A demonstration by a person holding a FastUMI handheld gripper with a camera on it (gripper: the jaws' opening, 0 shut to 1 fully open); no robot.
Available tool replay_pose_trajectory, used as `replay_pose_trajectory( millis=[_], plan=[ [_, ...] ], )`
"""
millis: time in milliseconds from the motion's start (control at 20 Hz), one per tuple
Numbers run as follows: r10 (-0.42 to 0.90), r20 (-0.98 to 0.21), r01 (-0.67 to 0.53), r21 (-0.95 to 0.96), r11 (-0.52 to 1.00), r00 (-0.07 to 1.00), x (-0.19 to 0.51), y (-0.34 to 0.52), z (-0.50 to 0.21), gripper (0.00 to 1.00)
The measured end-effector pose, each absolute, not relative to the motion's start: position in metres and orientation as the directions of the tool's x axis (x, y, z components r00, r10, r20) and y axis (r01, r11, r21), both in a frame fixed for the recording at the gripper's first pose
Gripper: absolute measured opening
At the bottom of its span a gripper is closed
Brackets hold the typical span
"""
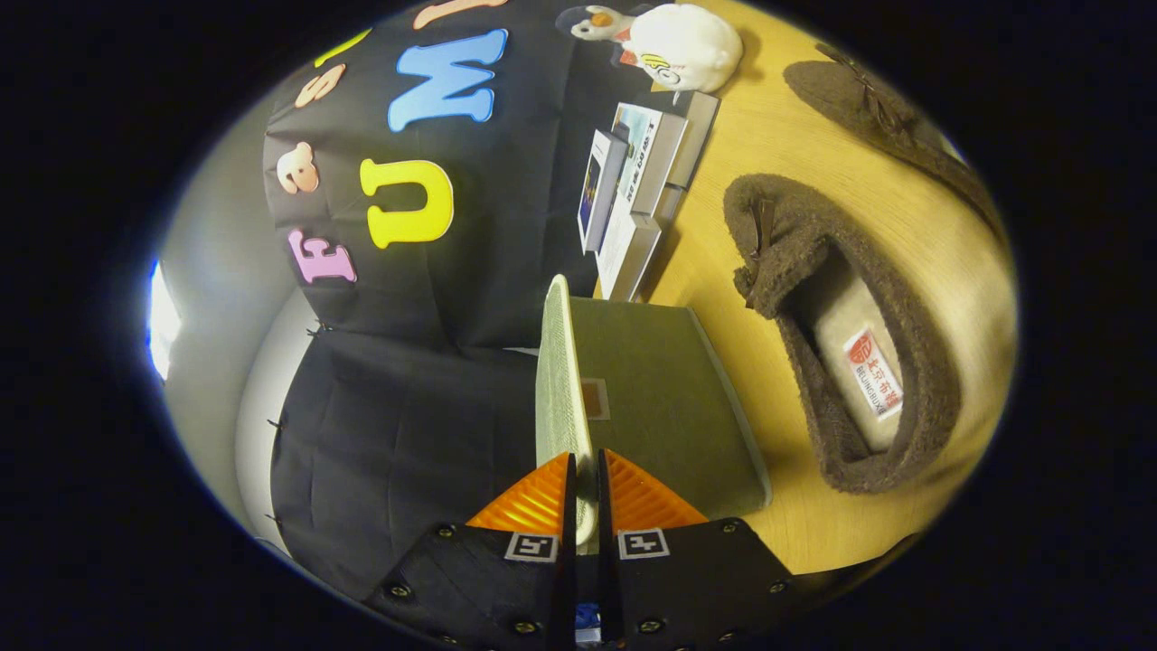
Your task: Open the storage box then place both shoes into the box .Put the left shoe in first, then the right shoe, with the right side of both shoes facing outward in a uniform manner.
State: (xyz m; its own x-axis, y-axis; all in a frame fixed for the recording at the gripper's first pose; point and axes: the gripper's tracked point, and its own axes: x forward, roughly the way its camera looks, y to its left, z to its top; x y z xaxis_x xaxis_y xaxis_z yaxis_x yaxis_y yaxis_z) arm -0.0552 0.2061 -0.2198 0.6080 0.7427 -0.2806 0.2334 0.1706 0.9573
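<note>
My gripper is shut on the rim of the storage box's pale lid; both fingers press on its thin edge. The lid runs straight ahead from the fingertips, swung up off the grey-green box, which lies right beside the fingers. On the wooden table past the box lies a brown fuzzy shoe, its opening and pale insole facing me. The second brown shoe lies farther off, beyond the first.
A stack of small white and grey cartons stands beyond the box against the black cloth wall. A white plush duck sits farther along the wall, behind the cartons.
</note>
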Motion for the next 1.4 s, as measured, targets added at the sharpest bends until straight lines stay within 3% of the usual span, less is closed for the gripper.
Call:
replay_pose_trajectory(
  millis=[50,300,700,850,1050,1400],
  plan=[
    [0.748,-0.274,0.216,0.96,0.177,0.605,-0.054,0.206,-0.216,0.05],
    [0.8,-0.22,0.173,0.974,0.147,0.559,-0.061,0.221,-0.196,0.05],
    [0.805,-0.239,0.247,0.962,0.119,0.542,-0.053,0.235,-0.206,0.04],
    [0.77,-0.269,0.217,0.961,0.172,0.578,-0.066,0.198,-0.195,0.02],
    [0.786,-0.247,0.171,0.968,0.181,0.567,-0.045,0.237,-0.187,0.0],
    [0.811,-0.165,-0.001,0.98,0.2,0.561,-0.032,0.267,-0.11,0.0]
  ],
)
